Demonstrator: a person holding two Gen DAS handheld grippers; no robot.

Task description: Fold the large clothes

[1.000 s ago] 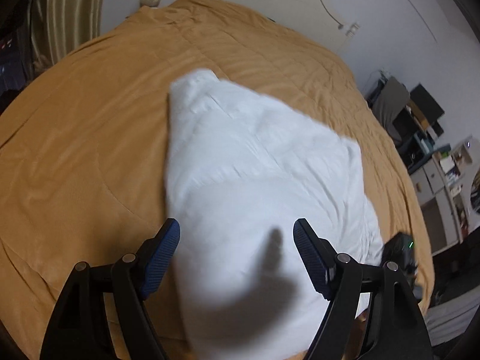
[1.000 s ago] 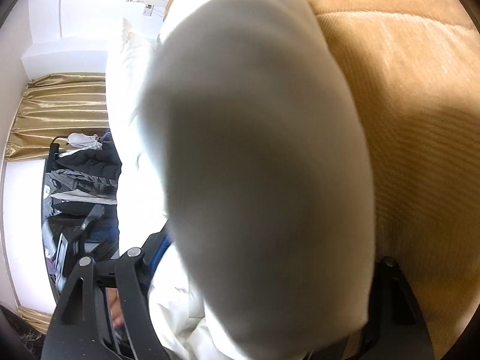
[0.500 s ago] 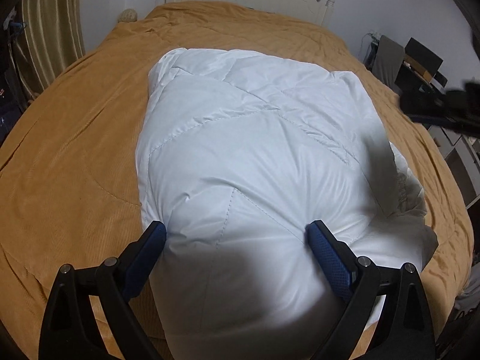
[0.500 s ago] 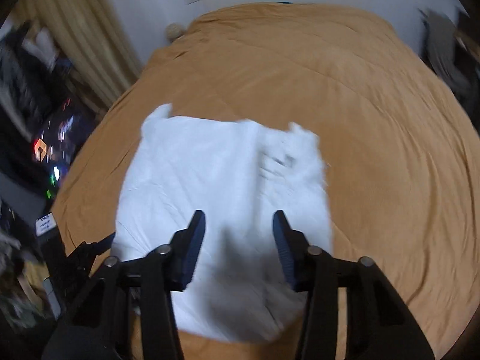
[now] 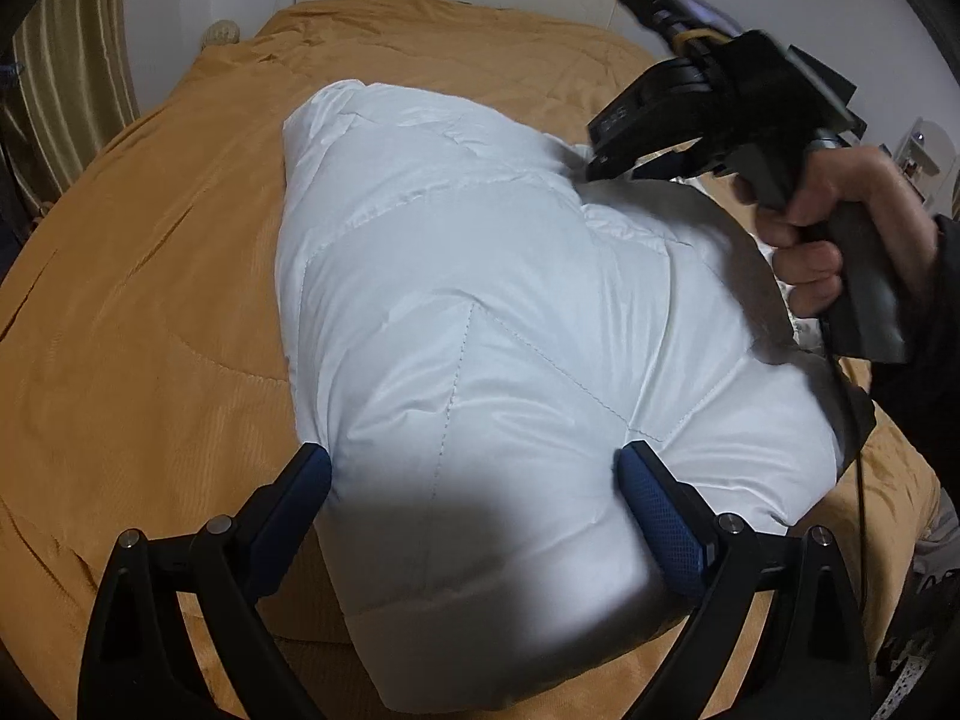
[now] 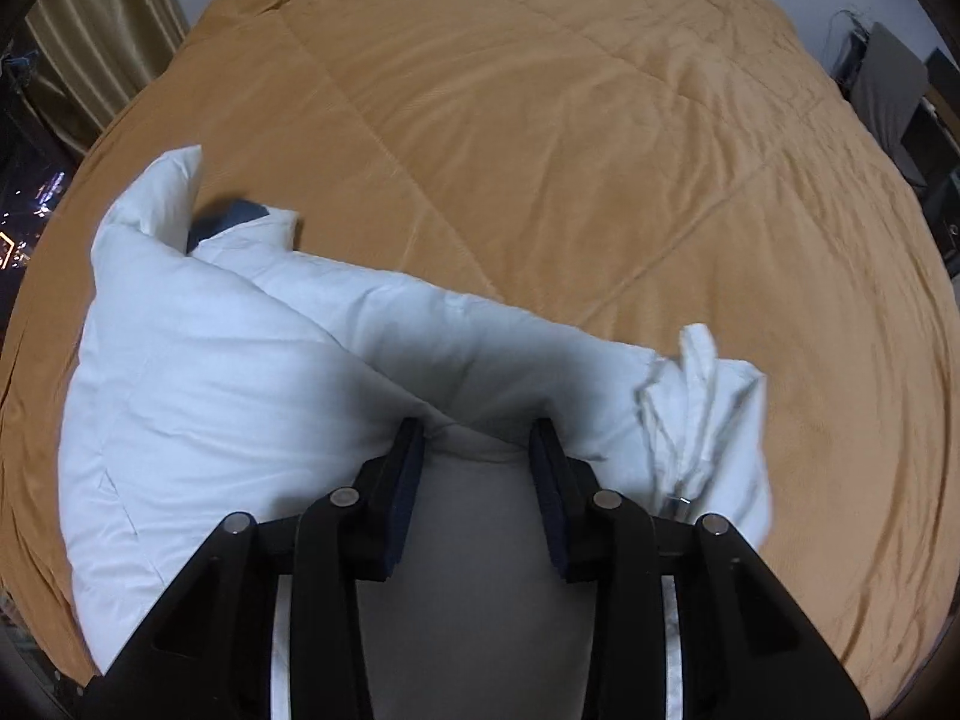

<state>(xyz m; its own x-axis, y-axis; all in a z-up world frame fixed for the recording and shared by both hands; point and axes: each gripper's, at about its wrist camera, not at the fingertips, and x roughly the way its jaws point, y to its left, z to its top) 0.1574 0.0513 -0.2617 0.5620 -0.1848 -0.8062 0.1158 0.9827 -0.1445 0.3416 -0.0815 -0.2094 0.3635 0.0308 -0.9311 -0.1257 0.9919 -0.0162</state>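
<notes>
Left wrist view: white padded jacket [image 5: 480,324] lying folded in a thick bundle on the orange bedspread [image 5: 150,300], near the front edge. Left gripper [image 5: 474,516] spread very wide, having just opened further, its blue pads at both sides of the puffy end, apparently pressing down more than pinching. Right gripper [image 5: 624,165], held in a hand [image 5: 840,228], hovering over the far right part.

Right wrist view: right gripper [image 6: 477,456] half closed after narrowing just now, a bulge of the jacket [image 6: 240,372] between the fingers (real pinch or only touching, cannot tell). Loose crumpled end [image 6: 702,408] sticking out at the right.

To do well, probably: hold the bundle flat with the left, catch the loose end fully, tuck it over slowly so the padding does not spring back.
</notes>
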